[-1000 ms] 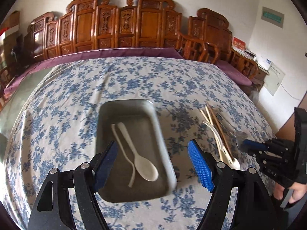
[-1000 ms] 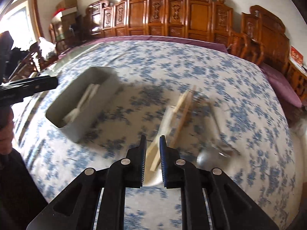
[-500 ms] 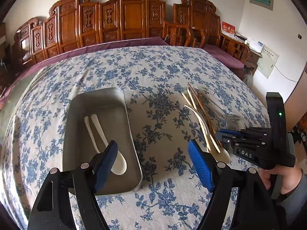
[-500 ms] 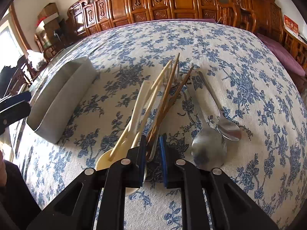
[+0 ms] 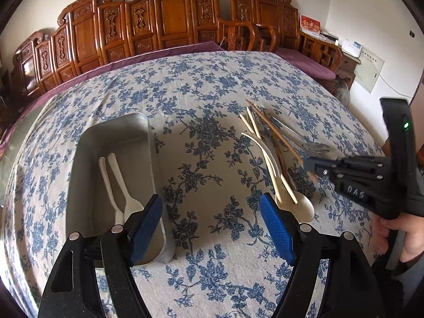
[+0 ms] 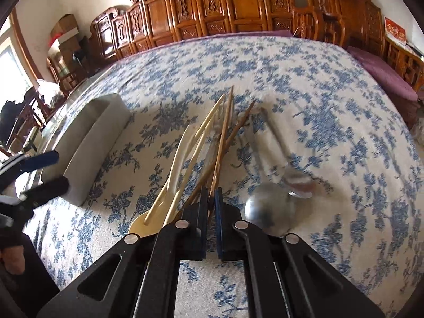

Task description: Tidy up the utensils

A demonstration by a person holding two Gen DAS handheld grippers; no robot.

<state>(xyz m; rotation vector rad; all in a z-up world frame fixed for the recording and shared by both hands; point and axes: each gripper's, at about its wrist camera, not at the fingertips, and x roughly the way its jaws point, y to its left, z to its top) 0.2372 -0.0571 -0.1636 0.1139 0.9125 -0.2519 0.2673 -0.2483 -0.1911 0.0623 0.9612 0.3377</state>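
Item: tray (image 5: pixel 111 137), two white spoons (image 5: pixel 124 196) inside. Our left gripper (image 5: pixel 212 225) gapes wide, empty, near it. Our right gripper (image 6: pixel 211 198), nearly closed, pinches brown chopsticks (image 6: pixel 225 132) in the pile. Step: pickup. Next, we judge: lift clear, carry to tray.

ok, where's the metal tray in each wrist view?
Left wrist: metal tray lower left, two white spoons inside, behind the left finger.
Right wrist: metal tray at left edge, side wall only.
Shared landmark: utensil pile to the tray's right.
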